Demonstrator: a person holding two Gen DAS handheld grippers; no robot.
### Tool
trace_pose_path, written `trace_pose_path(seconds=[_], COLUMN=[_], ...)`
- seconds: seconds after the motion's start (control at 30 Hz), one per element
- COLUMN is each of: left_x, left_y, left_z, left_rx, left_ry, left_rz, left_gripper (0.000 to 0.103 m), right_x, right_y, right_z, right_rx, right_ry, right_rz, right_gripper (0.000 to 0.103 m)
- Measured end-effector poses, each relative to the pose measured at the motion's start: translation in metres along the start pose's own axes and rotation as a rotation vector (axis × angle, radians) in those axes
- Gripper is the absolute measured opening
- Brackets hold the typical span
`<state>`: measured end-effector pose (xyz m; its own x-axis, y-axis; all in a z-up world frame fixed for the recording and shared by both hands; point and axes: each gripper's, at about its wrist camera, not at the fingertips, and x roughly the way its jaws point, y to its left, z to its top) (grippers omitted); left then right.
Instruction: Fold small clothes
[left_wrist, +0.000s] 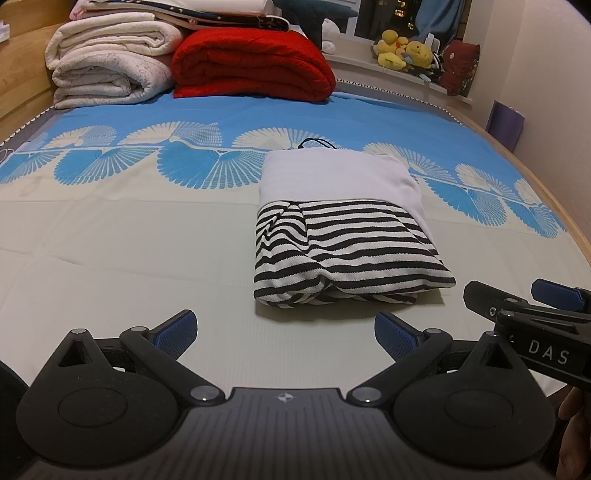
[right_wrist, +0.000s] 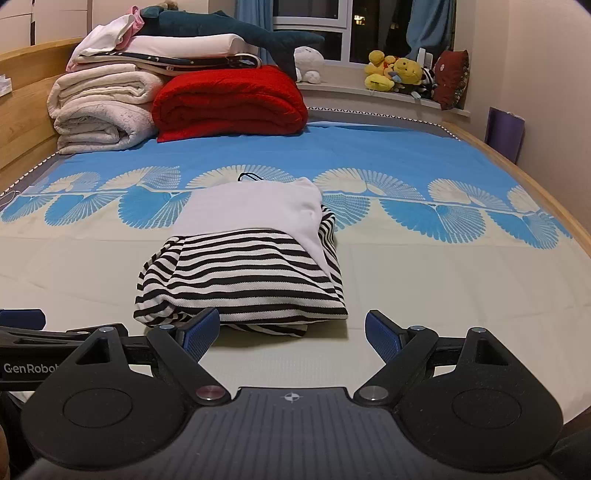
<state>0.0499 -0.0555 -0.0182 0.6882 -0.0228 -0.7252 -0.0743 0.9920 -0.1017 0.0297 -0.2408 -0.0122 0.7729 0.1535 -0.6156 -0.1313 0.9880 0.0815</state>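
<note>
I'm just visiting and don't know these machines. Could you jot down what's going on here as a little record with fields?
surface: bed sheet, blue and cream pattern
garment: striped garment, folded into a compact bundle, white part at its far end
left gripper: open, empty, just short of the bundle
right gripper: open, empty, by the bundle's near edge
background: red blanket, white blankets, plush toys

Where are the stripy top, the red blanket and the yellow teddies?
Stripy top (right_wrist: 255, 284): right wrist view, on its striped front.
Red blanket (right_wrist: 229, 107): right wrist view, on its folded side.
Yellow teddies (left_wrist: 402, 53): left wrist view, on the pile's middle.
</note>
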Motion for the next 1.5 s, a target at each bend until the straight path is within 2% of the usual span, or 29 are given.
trace_pose_path(seconds=[1.5], left_x=[0.0062], left_y=[0.0024], left_z=[-0.0042], left_rx=[0.005], left_ry=[0.017], left_rz=[-0.007], left_gripper=[0.102], right_x=[0.0034], right_y=[-0.0027], right_z=[-0.0045], right_rx=[-0.011], right_ry=[0.010], right_rz=[-0.005], right_gripper=[0.087])
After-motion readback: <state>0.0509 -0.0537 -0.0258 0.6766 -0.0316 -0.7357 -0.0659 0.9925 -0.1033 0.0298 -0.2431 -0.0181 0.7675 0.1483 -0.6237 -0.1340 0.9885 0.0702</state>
